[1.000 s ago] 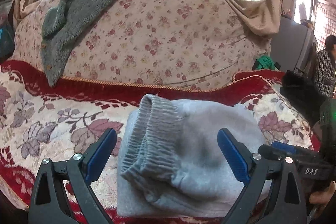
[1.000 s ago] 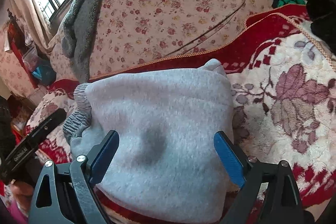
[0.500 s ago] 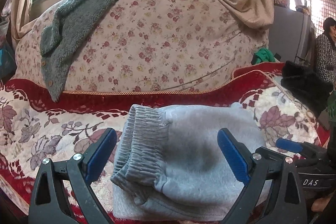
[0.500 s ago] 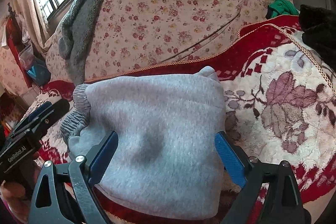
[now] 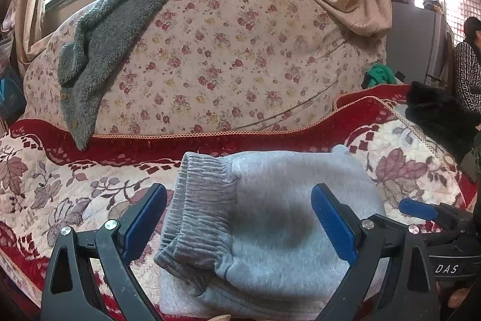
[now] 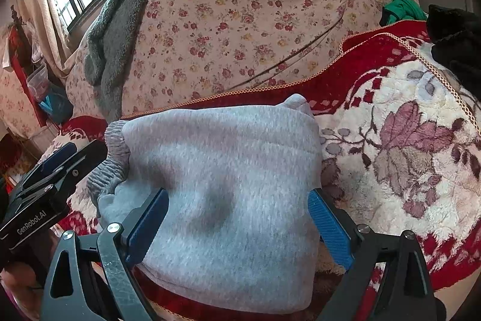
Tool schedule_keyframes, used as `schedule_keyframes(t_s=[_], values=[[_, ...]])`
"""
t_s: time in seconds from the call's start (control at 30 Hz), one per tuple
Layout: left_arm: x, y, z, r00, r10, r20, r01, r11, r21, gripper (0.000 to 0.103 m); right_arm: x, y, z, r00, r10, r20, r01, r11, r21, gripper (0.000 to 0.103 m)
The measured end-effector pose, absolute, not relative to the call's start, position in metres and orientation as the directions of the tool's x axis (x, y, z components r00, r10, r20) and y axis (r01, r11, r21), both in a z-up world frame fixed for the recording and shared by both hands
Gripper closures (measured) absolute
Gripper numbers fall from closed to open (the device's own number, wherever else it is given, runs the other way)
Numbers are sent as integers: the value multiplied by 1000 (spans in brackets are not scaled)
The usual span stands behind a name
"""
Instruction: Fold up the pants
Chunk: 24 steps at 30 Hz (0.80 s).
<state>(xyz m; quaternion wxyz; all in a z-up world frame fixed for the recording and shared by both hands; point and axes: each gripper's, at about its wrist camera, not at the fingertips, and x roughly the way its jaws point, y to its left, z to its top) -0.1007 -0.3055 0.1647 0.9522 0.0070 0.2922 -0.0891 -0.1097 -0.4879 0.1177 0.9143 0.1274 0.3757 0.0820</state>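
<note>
My left tongs [image 5: 239,226] fill the bottom of their frame with both blue pads spread wide and nothing between them, and my right tongs [image 6: 239,226] sit the same way in theirs, splayed and empty. Just past both pairs, at lower centre, the grey pants [image 6: 222,185] lie as a compact folded bundle on the red floral blanket [image 6: 405,158], ribbed cuffs [image 5: 201,209] stacked at the bundle's left edge in the left view. In the right view a small nub of fabric pokes up at the bundle's top right corner, and the near edge hangs close to the blanket's front border. I judge the folding essentially finished, so the risks from here are all about undoing it. If I pull back low, a pad could snag the fleece and drag the top layer open; the soft, thick cloth would spring apart easily. A nudge toward the bottom of the frame could tip the bundle off the front edge. Further out, the flowered sofa back [image 5: 240,56] fills the middle, a grey fleece garment [image 5: 108,29] draped at upper left, and a black item [image 5: 436,113] at the right edge, all well apart from my 2 tools.
</note>
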Motion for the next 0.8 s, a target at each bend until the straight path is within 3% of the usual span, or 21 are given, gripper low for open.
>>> schedule_keyframes(t_s=[0.8], values=[[-92, -308, 161, 809, -169, -562, 184, 982, -31, 7, -105, -488, 114, 697, 237, -677, -44, 956, 290, 6]])
